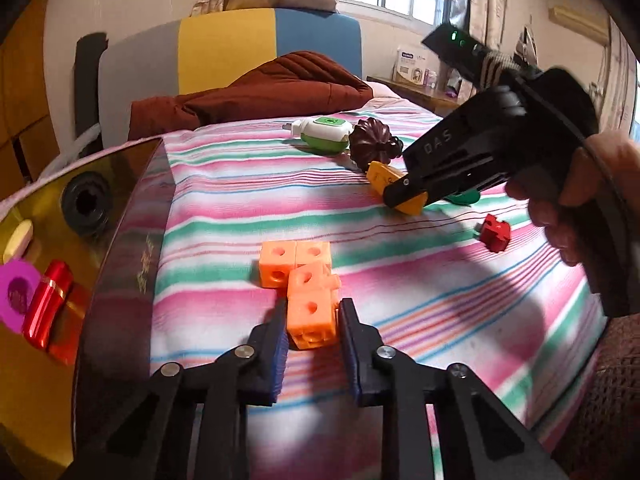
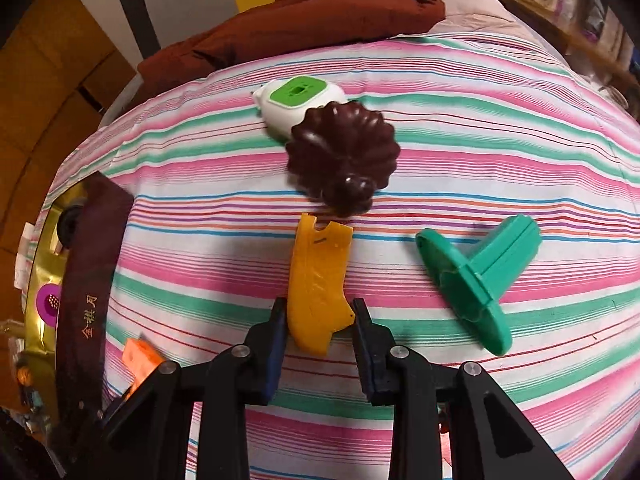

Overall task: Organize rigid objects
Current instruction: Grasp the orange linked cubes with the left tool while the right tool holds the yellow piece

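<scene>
On the striped bedspread, the left gripper has its fingers set on either side of the nearest orange cube, both pads right at the cube's faces; whether they press it cannot be told. That cube is the near end of a cluster of joined orange cubes lying close to the left edge of the bedspread, just beside the dark wall of a gold-lined box. In the box lie a red tube, a pink disc and a black ring.

The right gripper straddles the near end of a yellow plastic piece, its fingers close against both sides. Just beyond it sits a dark brown fluted mould, touching a white and green gadget. A green T-shaped piece lies to the right, apart from the yellow one, with bare cloth between. A red block sits alone toward the right edge.
</scene>
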`<control>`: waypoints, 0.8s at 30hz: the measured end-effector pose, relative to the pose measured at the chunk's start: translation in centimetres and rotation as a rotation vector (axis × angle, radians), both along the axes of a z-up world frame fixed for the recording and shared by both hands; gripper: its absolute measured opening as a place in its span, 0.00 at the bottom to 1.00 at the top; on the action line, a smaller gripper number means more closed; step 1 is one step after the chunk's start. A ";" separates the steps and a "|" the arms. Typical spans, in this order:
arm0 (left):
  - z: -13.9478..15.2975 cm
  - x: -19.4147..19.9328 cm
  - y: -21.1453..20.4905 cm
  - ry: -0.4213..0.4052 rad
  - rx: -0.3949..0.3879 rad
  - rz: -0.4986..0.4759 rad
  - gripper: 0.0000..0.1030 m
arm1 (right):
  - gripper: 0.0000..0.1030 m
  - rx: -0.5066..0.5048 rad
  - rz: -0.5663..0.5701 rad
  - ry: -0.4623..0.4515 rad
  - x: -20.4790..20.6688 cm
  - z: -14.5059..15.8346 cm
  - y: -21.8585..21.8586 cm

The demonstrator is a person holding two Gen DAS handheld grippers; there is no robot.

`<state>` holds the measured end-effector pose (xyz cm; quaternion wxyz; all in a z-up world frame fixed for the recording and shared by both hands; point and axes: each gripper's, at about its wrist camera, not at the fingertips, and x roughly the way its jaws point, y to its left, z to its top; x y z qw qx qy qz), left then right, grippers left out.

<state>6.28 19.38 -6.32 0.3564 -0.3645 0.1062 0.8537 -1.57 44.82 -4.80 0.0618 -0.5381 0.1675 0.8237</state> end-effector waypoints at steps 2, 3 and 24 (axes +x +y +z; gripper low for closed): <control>0.2 0.3 -0.7 -0.025 0.024 0.007 0.20 | 0.30 0.010 0.005 -0.001 0.0 0.0 -0.1; 0.3 0.5 -1.1 -0.037 0.037 0.007 0.20 | 0.30 0.013 0.006 0.001 0.0 0.0 -0.2; 1.9 1.6 -3.3 -0.047 0.087 0.016 0.30 | 0.30 0.054 0.024 -0.001 -0.1 0.0 -0.5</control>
